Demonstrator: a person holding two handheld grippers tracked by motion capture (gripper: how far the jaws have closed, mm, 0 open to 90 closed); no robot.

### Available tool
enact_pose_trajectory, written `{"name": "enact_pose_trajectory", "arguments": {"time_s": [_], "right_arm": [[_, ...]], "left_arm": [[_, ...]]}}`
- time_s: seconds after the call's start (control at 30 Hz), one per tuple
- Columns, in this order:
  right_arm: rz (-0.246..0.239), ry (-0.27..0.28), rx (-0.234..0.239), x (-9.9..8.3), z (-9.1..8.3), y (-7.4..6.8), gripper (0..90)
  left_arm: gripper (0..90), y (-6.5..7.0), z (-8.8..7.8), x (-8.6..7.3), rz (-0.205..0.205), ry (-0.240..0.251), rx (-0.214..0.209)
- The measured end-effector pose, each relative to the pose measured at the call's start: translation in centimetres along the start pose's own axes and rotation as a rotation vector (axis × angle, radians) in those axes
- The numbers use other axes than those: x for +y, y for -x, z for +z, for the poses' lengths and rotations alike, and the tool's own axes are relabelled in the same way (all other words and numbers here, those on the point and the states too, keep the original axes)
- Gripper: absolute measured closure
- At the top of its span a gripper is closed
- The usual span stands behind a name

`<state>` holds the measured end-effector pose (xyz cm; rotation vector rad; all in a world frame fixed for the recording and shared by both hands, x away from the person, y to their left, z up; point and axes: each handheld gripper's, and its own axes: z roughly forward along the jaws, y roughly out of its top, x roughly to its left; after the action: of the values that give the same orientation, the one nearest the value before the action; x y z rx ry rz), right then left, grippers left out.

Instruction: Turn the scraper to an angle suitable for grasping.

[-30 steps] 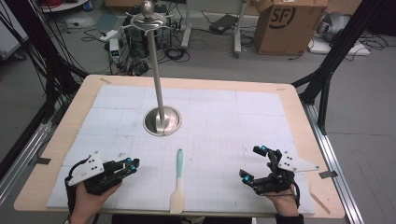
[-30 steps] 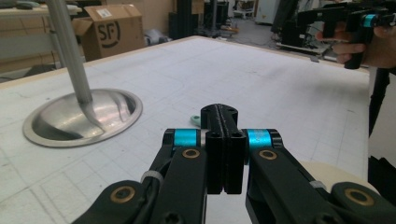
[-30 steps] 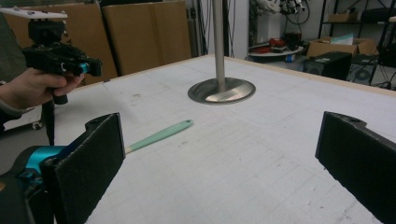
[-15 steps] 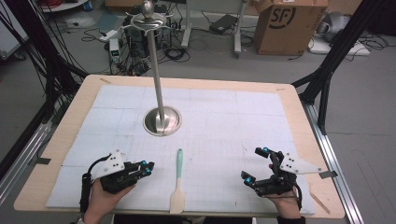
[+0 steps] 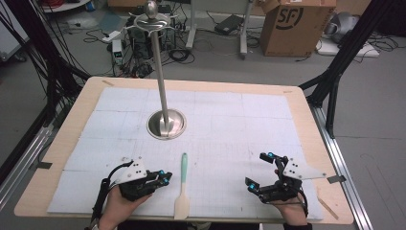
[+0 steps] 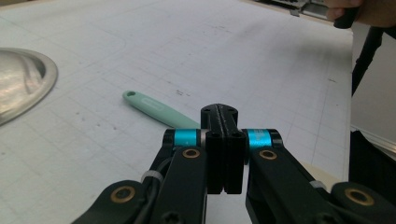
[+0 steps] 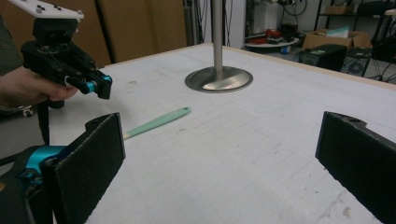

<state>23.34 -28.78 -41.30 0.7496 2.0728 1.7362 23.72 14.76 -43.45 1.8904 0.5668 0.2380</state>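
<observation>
Mint-green silicone spatula with a pale cream blade (image 5: 182,184) lies flat on the white gridded mat (image 5: 225,120) covering the wooden desk (image 5: 306,110), near the front edge, handle pointing toward the stand, blade toward the person. Left gripper (image 5: 165,178) sits just left of the spatula, close but not touching, jaws fully closed on nothing; in the left gripper view the closed jaws point across the spatula's green handle (image 6: 154,106). Right gripper (image 5: 260,171) is well apart on the right side of the desk, jaws wide, nothing between them. In the right gripper view the left gripper (image 7: 102,86) hovers above the mat beside the spatula (image 7: 159,121). Tall polished metal stand with round base (image 5: 165,123) is mid-desk, behind the spatula.
</observation>
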Motion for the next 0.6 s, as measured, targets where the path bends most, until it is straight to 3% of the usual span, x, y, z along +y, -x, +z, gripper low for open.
{"name": "enact_pose_trajectory", "arguments": {"time_s": [0.37,0.6], "right_arm": [[-0.026,-0.011,-0.022,0.0,0.2,0.0,0.3],[-0.015,-0.018,-0.020,-0.1,0.1,0.0,0.3]], "left_arm": [[89.6,0.4,2.6,0.5,0.006,-0.098,-0.061],[89.6,0.8,3.9,0.9,0.026,-0.122,-0.084]]}}
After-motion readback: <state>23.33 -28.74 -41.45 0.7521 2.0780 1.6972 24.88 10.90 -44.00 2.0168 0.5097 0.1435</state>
